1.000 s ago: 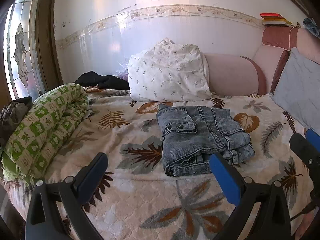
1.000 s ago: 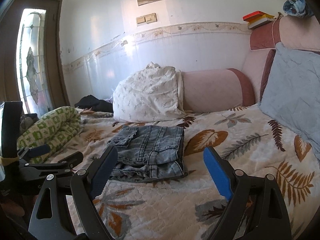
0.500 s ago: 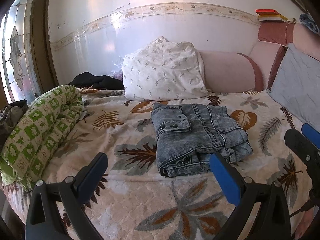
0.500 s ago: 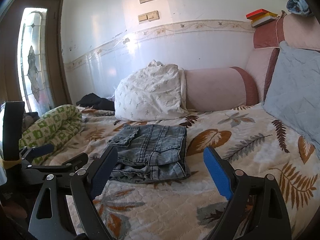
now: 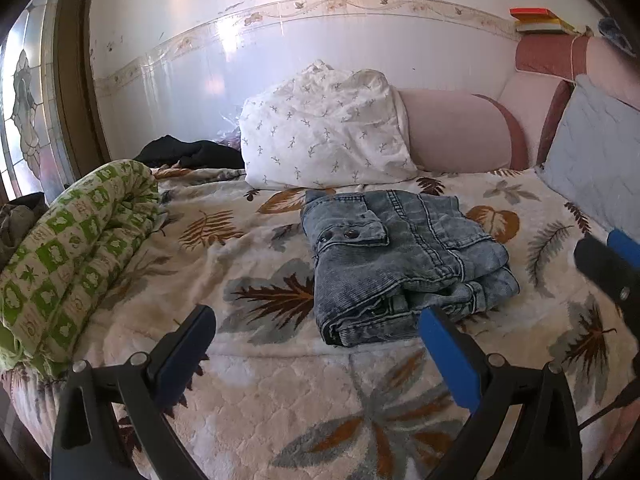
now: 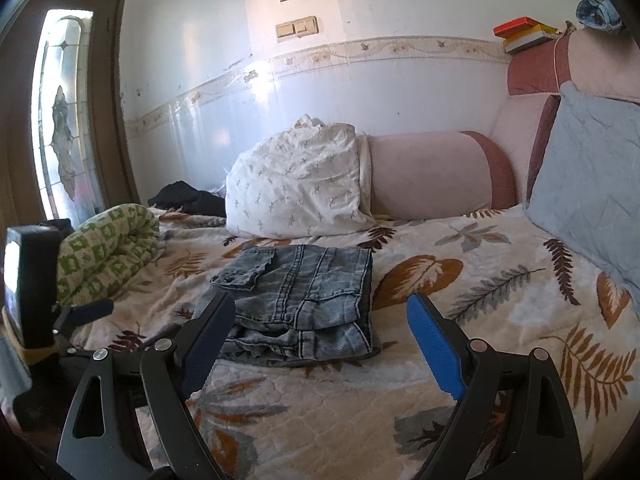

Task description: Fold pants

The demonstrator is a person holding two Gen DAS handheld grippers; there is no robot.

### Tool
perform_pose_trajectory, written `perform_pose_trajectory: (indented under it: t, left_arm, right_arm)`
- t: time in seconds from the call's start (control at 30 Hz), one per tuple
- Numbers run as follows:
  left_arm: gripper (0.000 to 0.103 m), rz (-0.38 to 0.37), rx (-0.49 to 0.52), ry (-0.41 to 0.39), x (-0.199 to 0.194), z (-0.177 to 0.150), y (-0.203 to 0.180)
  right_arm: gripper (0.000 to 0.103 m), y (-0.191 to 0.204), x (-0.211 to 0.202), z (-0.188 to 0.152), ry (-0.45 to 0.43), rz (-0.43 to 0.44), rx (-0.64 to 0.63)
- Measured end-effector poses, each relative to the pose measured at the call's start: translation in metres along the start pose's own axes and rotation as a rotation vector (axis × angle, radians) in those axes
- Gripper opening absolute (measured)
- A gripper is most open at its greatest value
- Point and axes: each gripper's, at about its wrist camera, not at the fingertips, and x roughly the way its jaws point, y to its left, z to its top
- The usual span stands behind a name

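Grey-blue denim pants (image 5: pixel 400 256) lie folded into a compact stack on the leaf-print bedspread (image 5: pixel 280 392), pocket flap facing up; the right wrist view shows the same pants (image 6: pixel 304 300) in the middle of the bed. My left gripper (image 5: pixel 316 332) hovers above the bedspread just short of the stack's near edge, open, with nothing between its fingers. My right gripper (image 6: pixel 320 328) also stands open and empty in front of the stack. The right gripper's black and blue finger shows at the right edge of the left wrist view.
A rolled green-and-white quilt (image 5: pixel 76 248) lies along the bed's left side. A white patterned pillow (image 5: pixel 324 128), a pink bolster (image 5: pixel 456 136) and dark clothing (image 5: pixel 188 154) sit at the back wall. A grey-blue cushion (image 6: pixel 592 196) leans at the right.
Both grippers stay open and almost still. In the left wrist view the pants have shifted slightly up and left.
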Motion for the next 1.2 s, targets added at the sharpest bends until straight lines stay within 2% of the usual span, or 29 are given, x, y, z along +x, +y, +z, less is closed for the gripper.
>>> perform_pose_trajectory:
  t: [0.33,0.6,0.77,1.2]
  left_arm:
    - [0.103,-0.010,-0.016,0.013,0.003,0.000,0.003]
    - [0.103,0.003,-0.013,0.029,0.007,-0.002,0.005]
    - [0.103,0.005,-0.011,0.038,0.010,-0.003,0.005]
    - [0.103,-0.008,-0.019,0.056,0.014,-0.003,0.009]
  right_arm:
    - [0.088,0.005,0.009,-0.002,0.018,0.001,-0.018]
    - [0.088,0.001,0.015,0.009,-0.026,-0.009,0.014]
    - [0.088,-0.001,0.022,0.007,0.008,-0.009,0.030]
    - [0.088,0.007,0.024,0.003,0.015,-0.003,-0.011]
